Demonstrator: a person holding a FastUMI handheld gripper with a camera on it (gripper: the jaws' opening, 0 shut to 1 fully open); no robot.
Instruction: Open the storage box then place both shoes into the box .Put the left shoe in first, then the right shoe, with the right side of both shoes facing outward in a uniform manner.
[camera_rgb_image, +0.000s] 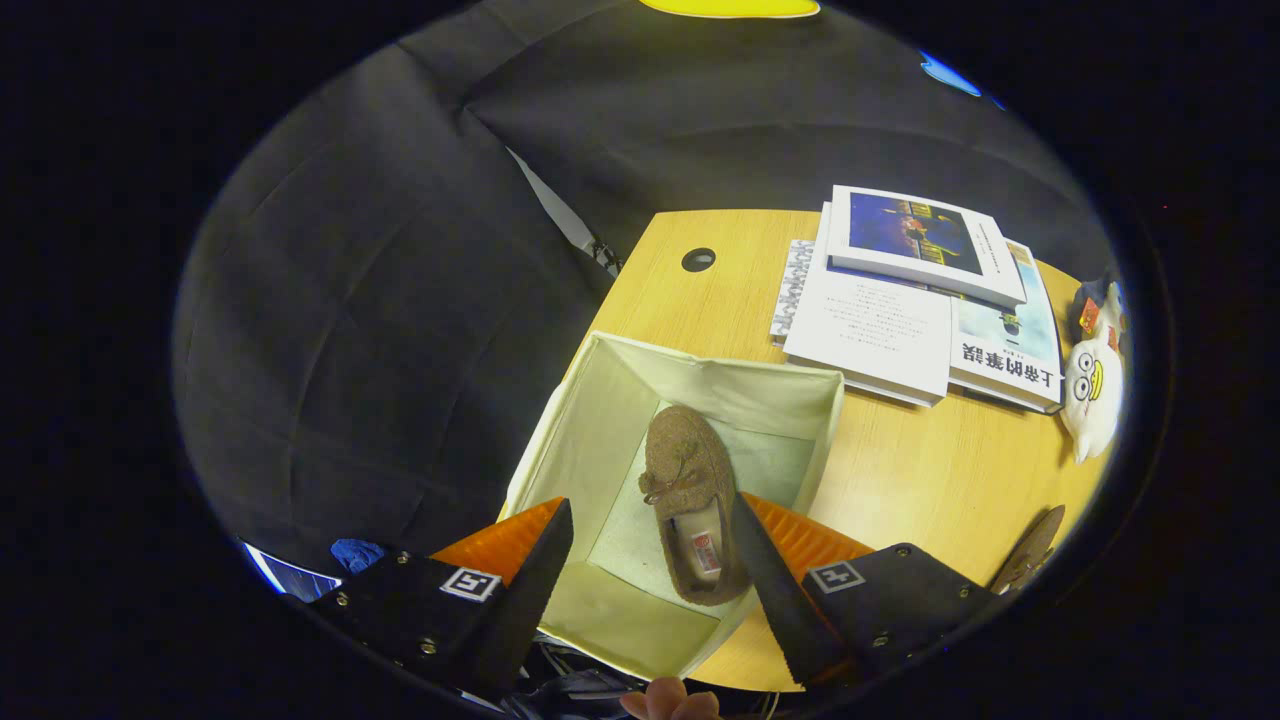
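Observation:
The cream fabric storage box (610, 400) stands open on the wooden table, below and between my fingers. A brown moccasin shoe (688, 500) with a bow lies flat on the box floor, toe pointing away from me, toward the right half of the box. My gripper (650, 550) hovers above the box, open, with nothing between its fingers. The right finger (775, 580) hangs near the shoe's heel without touching it. A second brown shoe (1030, 550) peeks out on the table to the right, mostly hidden behind the gripper body.
A stack of books (920, 300) lies on the table (900, 470) beyond the box to the right. A white plush toy (1092, 385) sits at the table's right edge. A cable hole (698, 259) is near the far corner. A person's fingertips (670, 700) show below.

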